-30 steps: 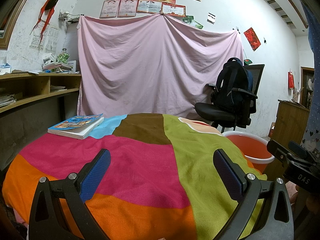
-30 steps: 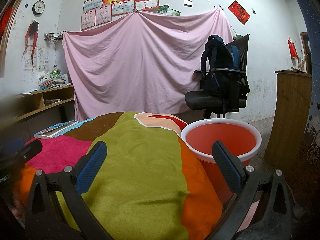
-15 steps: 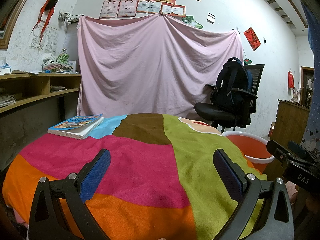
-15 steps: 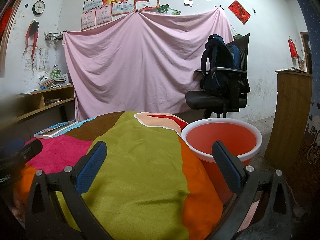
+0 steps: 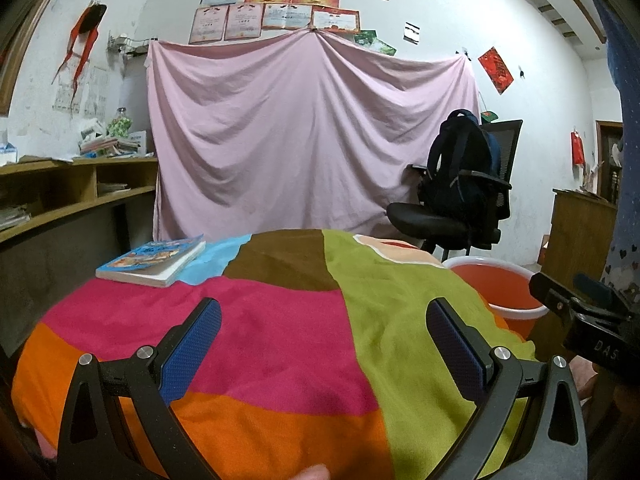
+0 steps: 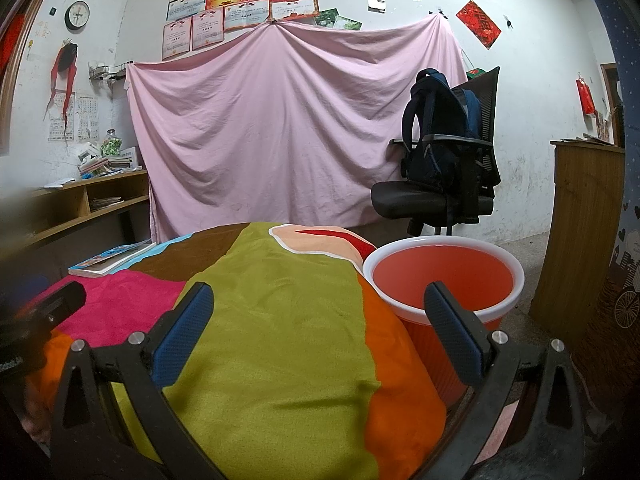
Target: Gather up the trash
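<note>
Trash isn't anywhere on the table that I can see, but your orange bin sits just right of it, nearest your right gripper, and both it and the left gripper have fingers spread wide, holding nothing.

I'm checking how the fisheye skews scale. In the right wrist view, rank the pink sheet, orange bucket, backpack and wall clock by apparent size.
Largest to smallest as they appear:
1. pink sheet
2. orange bucket, though its nearness to the camera inflates it
3. backpack
4. wall clock
</note>
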`<action>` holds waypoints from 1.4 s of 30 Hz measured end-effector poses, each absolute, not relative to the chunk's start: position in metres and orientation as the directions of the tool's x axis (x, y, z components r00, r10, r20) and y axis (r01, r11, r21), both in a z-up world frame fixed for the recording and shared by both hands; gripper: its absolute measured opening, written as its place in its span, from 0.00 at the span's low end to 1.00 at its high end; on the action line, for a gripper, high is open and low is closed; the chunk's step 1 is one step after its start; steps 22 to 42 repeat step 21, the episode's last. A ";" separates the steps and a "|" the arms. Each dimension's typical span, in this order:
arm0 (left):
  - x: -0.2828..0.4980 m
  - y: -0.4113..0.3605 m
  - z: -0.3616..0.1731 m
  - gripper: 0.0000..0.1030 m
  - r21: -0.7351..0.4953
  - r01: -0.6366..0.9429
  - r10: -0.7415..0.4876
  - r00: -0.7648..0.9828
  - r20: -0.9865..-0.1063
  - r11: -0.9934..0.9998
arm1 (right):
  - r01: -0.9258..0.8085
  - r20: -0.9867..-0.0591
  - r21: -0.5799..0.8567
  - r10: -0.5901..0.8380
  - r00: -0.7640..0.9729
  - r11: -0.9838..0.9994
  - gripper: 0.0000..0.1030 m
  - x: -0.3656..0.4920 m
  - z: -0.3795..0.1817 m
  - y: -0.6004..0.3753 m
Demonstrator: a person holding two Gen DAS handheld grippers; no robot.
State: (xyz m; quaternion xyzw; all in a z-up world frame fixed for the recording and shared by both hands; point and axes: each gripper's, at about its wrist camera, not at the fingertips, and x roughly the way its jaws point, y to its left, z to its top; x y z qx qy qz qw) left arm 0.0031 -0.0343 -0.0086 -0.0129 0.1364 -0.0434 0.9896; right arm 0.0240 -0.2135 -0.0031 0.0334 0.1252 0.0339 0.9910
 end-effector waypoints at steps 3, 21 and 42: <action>0.004 -0.034 -0.009 0.97 -0.034 0.081 -0.087 0.960 -0.268 0.996 | -0.059 -0.246 0.074 0.076 0.966 0.995 1.00 0.024 -0.003 -0.213; 0.004 -0.033 -0.009 0.97 -0.025 0.074 -0.078 0.962 -0.261 0.997 | -0.064 -0.253 0.072 0.080 0.964 0.995 1.00 0.022 -0.008 -0.201; 0.004 -0.033 -0.009 0.97 -0.025 0.074 -0.078 0.962 -0.261 0.997 | -0.064 -0.253 0.072 0.080 0.964 0.995 1.00 0.022 -0.008 -0.201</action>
